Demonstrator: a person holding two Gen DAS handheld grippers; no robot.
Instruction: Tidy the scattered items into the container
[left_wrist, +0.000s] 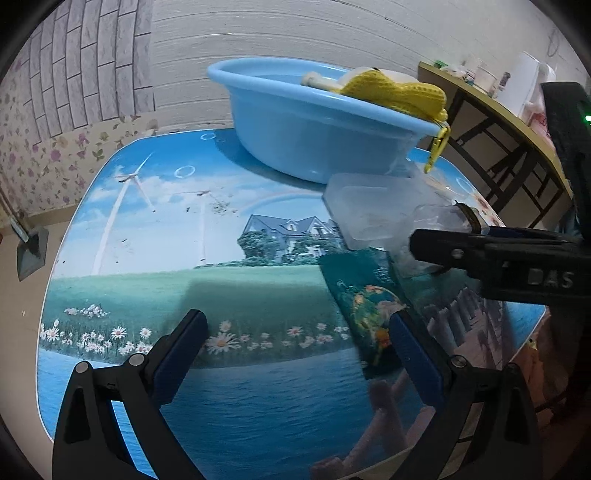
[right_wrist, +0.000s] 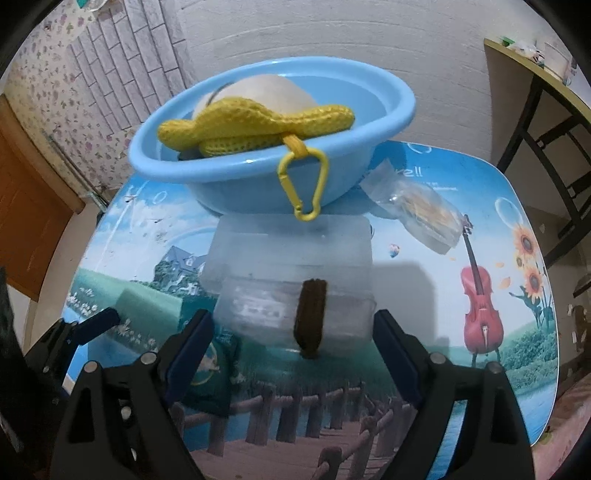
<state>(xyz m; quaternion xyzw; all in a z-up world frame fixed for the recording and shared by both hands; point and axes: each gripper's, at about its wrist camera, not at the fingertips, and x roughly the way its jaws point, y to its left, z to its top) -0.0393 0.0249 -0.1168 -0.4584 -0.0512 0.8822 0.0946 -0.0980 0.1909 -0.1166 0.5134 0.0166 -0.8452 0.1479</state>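
A light blue basin (right_wrist: 343, 162) stands at the far side of the picture-printed table (right_wrist: 480, 369). It holds a white object and a yellow knitted pouch (right_wrist: 258, 125), whose yellow carabiner (right_wrist: 304, 184) hangs over the rim. In front of it lies a clear plastic box (right_wrist: 291, 251). A clear bundle with a brown band (right_wrist: 312, 314) lies on the box's near edge, between the fingers of my open right gripper (right_wrist: 293, 343); the pads stand just off it. My left gripper (left_wrist: 297, 332) is open over bare table, its right finger beside a dark green packet (left_wrist: 362, 306).
A clear-wrapped yellowish packet (right_wrist: 421, 214) lies right of the basin. A side table (left_wrist: 498, 99) with bottles stands beyond the table's right edge. A dustpan (left_wrist: 31, 251) leans on the floor at the left. One right-gripper finger (left_wrist: 443, 247) reaches into the left wrist view.
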